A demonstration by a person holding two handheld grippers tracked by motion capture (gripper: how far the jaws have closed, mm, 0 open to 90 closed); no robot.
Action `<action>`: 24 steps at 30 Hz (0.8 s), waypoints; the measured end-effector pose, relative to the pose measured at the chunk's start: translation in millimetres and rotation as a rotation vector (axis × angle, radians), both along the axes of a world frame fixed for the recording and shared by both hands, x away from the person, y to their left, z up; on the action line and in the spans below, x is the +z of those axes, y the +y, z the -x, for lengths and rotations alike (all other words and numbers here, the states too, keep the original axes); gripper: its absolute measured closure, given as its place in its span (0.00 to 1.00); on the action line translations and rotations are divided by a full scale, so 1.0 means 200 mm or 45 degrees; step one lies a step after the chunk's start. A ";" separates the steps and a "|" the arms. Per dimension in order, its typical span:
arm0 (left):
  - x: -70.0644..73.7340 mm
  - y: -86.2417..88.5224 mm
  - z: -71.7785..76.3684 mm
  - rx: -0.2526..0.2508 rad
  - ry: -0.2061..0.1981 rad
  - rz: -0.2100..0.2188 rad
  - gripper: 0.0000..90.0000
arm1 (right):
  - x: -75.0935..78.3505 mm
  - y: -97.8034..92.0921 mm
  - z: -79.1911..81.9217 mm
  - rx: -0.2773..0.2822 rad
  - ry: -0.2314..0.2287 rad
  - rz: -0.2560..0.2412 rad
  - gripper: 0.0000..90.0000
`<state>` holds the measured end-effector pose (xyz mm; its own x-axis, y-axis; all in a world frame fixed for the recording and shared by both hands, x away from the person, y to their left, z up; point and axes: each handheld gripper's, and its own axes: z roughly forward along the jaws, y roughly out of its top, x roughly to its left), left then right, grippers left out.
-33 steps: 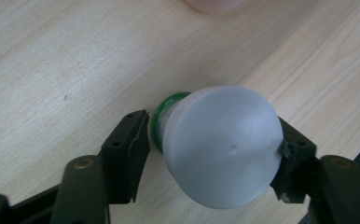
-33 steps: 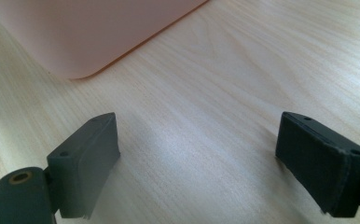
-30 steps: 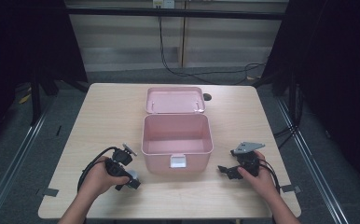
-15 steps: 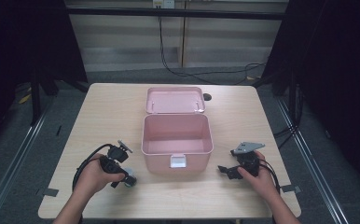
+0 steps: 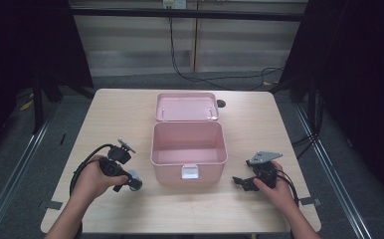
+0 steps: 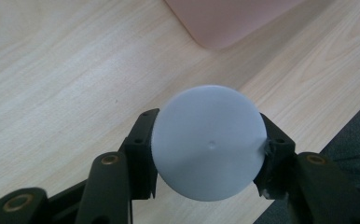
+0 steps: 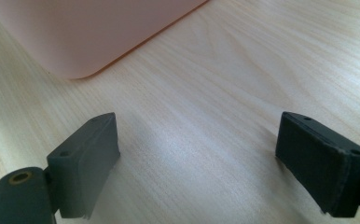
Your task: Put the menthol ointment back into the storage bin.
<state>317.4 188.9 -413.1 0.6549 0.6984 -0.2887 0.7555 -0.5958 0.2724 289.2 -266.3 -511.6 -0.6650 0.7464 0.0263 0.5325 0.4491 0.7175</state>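
High view: light wooden table (image 5: 105, 114) with an open pink plastic box (image 5: 189, 149) at its middle, its hinged pink lid (image 5: 187, 106) thrown back flat toward the far edge. Box interior looks empty from above; small pale latch (image 5: 190, 172) on the near wall faces the person.

Left tool (image 5: 125, 178) sits near the front-left of the table, just beside the box's near-left corner. Its jaws are clamped on a pale blue-grey round disc-faced object (image 6: 209, 142), plastic by the look. In the left gripper view the flat circular face points at the camera, one jaw on each side of the rim, so the grip runs across the round body. Whether it is a cap, a ball or a short cylinder I cannot tell. In the high view it appears close above the table or resting on it; contact unclear.

Right tool (image 5: 240, 181) lies near the front-right, apart from the box's right wall. Right gripper view: jaws spread wide, nothing between them, bare wood below, the pink corner (image 7: 75, 42) ahead.

Judgement: lid laid back to leave the mouth free; the round piece is held ready to go into the box. Right tool waits off to the side, probably for the lid afterwards.
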 end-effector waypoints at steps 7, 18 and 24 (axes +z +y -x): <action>0.06 0.00 -0.02 0.001 -0.021 0.011 0.56 | 0.00 0.00 0.00 0.000 0.000 0.000 0.14; 0.16 0.01 -0.05 0.006 -0.035 0.024 0.56 | 0.00 0.00 0.00 0.000 0.000 0.000 0.14; 0.22 0.01 -0.06 0.018 -0.039 0.030 0.56 | 0.00 0.00 0.00 0.000 0.000 0.000 0.14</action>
<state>329.6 190.5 -368.5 0.6534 0.7012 -0.2852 0.7552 -0.5781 0.3089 289.2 -266.3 -511.6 -0.6650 0.7464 0.0262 0.5324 0.4493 0.7174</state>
